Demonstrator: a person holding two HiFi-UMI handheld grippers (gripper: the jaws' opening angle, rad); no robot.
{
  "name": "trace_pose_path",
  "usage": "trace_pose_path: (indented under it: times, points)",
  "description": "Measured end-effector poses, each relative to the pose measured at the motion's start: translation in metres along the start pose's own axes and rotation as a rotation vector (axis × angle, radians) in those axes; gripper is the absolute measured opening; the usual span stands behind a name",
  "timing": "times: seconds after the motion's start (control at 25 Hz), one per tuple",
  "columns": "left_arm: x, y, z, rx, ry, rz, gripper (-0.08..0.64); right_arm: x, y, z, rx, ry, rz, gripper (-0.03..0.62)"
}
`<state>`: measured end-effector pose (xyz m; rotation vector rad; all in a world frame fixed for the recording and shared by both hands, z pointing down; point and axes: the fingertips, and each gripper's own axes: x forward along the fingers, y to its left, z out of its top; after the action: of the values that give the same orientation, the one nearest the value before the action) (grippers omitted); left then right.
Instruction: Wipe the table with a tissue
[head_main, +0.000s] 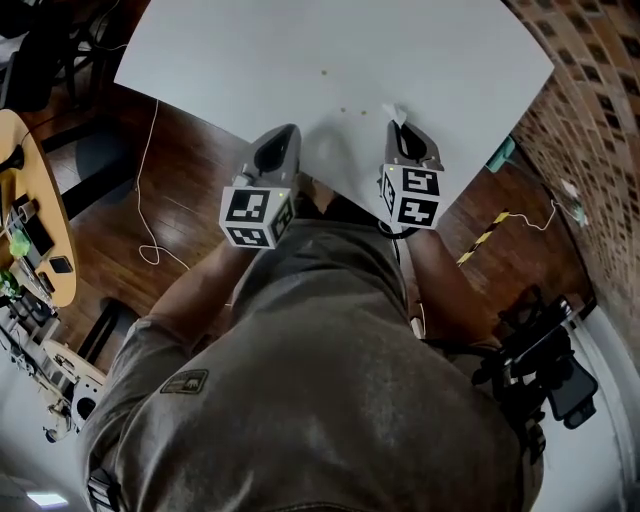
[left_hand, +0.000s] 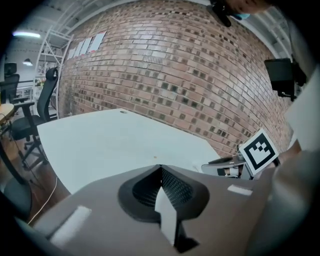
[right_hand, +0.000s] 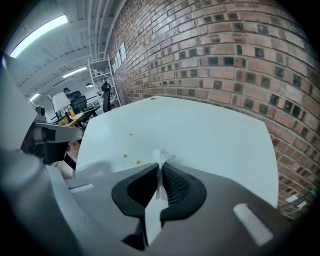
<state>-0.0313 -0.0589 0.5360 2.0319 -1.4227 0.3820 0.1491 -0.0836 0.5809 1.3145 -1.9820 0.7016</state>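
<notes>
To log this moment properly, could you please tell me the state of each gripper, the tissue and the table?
Left gripper: shut, empty.
Right gripper: shut on the tissue.
Tissue: pinched, tuft poking out past the jaw tips.
Table: dotted with small yellowish spots, unwiped.

Table (head_main: 330, 50): plain pale grey-white, marked with small amber spots (head_main: 343, 110). Tissue (head_main: 396, 113): white. Left gripper (head_main: 291, 129) and right gripper (head_main: 398, 126): grey bodies, black ribbed pads, cubes patterned in black-and-white squares. Wall (head_main: 590, 90): red-brown brick. Floor (head_main: 190, 190): dark brown wood.
</notes>
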Motion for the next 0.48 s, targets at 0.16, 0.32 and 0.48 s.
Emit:
trace_pose_path:
  times: [0.16, 0.32, 0.48]
  points:
    - [0.002, 0.011, 0.005, 0.003, 0.004, -0.001, 0.002, 0.008, -0.002, -0.007, 0.004, 0.043, -0.026, 0.032]
    - [0.002, 0.022, 0.006, 0.014, 0.008, -0.014, 0.002, 0.011, 0.000, -0.008, 0.003, 0.064, -0.042, 0.032]
    - [0.002, 0.026, 0.006, 0.005, 0.014, -0.024, 0.002, 0.013, 0.004, -0.009, -0.003, 0.079, -0.044, 0.032]
